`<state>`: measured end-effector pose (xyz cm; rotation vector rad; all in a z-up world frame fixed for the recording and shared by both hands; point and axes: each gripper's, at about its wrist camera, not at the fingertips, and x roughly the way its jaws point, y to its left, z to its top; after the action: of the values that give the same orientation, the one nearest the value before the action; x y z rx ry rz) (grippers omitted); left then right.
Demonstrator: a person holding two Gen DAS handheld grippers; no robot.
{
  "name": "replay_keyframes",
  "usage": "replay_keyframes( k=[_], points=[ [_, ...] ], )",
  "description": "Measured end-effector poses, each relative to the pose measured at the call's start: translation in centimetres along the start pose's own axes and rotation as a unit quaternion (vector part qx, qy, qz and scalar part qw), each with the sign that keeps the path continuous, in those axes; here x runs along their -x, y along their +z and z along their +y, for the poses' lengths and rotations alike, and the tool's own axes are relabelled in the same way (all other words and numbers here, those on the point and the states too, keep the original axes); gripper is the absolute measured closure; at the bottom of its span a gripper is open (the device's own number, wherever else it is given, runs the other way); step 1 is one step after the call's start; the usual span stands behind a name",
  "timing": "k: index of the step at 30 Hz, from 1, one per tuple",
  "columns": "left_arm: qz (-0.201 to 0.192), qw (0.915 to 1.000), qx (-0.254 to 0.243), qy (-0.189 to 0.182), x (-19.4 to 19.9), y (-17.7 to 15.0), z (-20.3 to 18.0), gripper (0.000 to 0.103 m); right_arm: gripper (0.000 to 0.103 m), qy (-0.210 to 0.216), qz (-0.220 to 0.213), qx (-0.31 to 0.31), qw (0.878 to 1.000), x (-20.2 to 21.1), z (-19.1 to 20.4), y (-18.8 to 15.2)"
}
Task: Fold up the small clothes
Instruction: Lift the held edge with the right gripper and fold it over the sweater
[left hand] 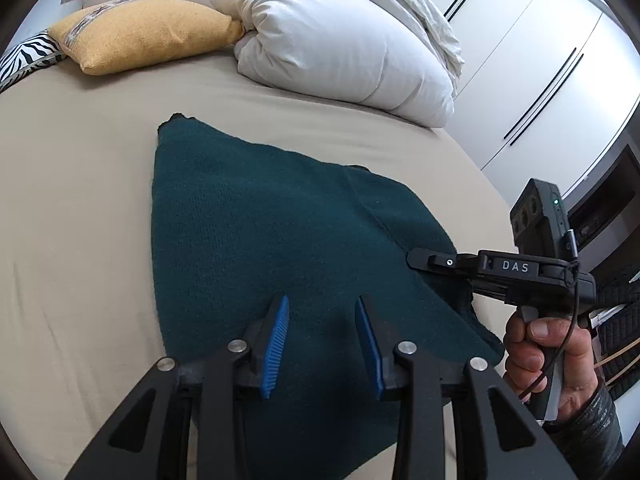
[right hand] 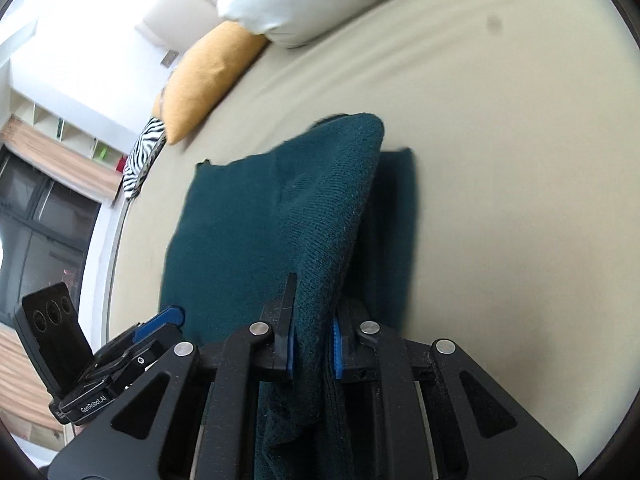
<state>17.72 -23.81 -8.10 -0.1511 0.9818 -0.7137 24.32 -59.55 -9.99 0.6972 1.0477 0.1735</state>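
The right gripper (right hand: pixel 312 344) is clamped narrowly on a fold of a dark teal knitted garment (right hand: pixel 248 232); the fabric fills the slim gap between its blue pads and rises from them as a lifted ridge. Seen from the left wrist, the same right gripper (left hand: pixel 416 259) reaches in from the right edge, its black tip on the garment's right border, with a hand (left hand: pixel 544 356) wrapped around its handle.

The left gripper (left hand: pixel 322 320) stands partly open, its two blue pads apart above the teal garment (left hand: pixel 256 232) with nothing pinched between them; whether the tips touch the cloth cannot be told. In the right wrist view the left gripper (right hand: pixel 160 320) shows at the lower left, at the garment's near corner.

The garment lies spread on a beige bed sheet (left hand: pixel 80 200), its far end pointed toward the pillows. Beyond it sit a mustard-yellow cushion (left hand: pixel 148 32), a zebra-print cushion (left hand: pixel 24 58) at the left edge, and a bundled white duvet (left hand: pixel 340 48). White wardrobe doors (left hand: pixel 552 60) stand to the right.
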Motion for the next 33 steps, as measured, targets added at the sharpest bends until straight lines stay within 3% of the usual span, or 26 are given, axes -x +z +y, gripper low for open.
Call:
replay_keyframes(
  k=[5, 10, 14, 16, 18, 25, 26, 27, 28, 30, 33],
  points=[
    [0.023, 0.9995, -0.018, 0.010, -1.5, -0.3, 0.4, 0.067, 0.092, 0.023, -0.001, -0.020, 1.000, -2.0, -3.1, -1.4],
    [0.033, 0.9992, -0.023, 0.008, -2.3, -0.4, 0.8, 0.068, 0.092, 0.079, -0.004, -0.068, 0.994, -2.0, -6.0, -2.5],
    [0.039, 0.9990, -0.021, 0.004, -2.6, -0.3, 1.1, 0.068, 0.083, 0.030, -0.023, -0.066, 0.997, 1.3, -4.5, -3.6],
    [0.040, 0.9990, -0.020, 0.002, -2.6, -0.3, 1.2, 0.068, 0.077, 0.031, -0.024, -0.056, 0.998, 2.4, -2.5, -3.7],
    [0.042, 0.9988, -0.024, 0.003, -2.5, -0.4, 1.2, 0.068, 0.054, 0.038, -0.010, -0.054, 0.998, 3.3, -1.4, -4.8],
    [0.044, 0.9986, -0.027, 0.010, -2.5, -0.3, 0.8, 0.068, 0.053, 0.032, -0.008, -0.045, 0.998, 5.8, -1.1, -8.2],
    [0.044, 0.9985, -0.028, 0.011, -2.5, -0.2, 0.7, 0.068, 0.059, 0.027, 0.001, -0.051, 0.998, 5.4, -1.5, -8.6],
    [0.046, 0.9984, -0.030, 0.012, -2.4, -0.2, 0.6, 0.068, 0.081, 0.023, 0.009, -0.053, 0.998, 5.1, -1.8, -9.0],
    [0.046, 0.9984, -0.031, 0.013, -2.3, -0.2, 0.6, 0.068, 0.089, 0.014, 0.013, -0.053, 0.998, 4.7, -2.0, -9.4],
    [0.049, 0.9981, -0.035, 0.014, -2.0, -0.3, 0.4, 0.068, 0.093, 0.002, 0.000, -0.066, 0.998, 5.1, -2.7, -10.3],
    [0.053, 0.9976, -0.042, 0.017, -1.9, -0.4, 0.1, 0.068, 0.094, 0.024, -0.017, -0.114, 0.993, 5.6, -5.0, -12.0]
  ],
)
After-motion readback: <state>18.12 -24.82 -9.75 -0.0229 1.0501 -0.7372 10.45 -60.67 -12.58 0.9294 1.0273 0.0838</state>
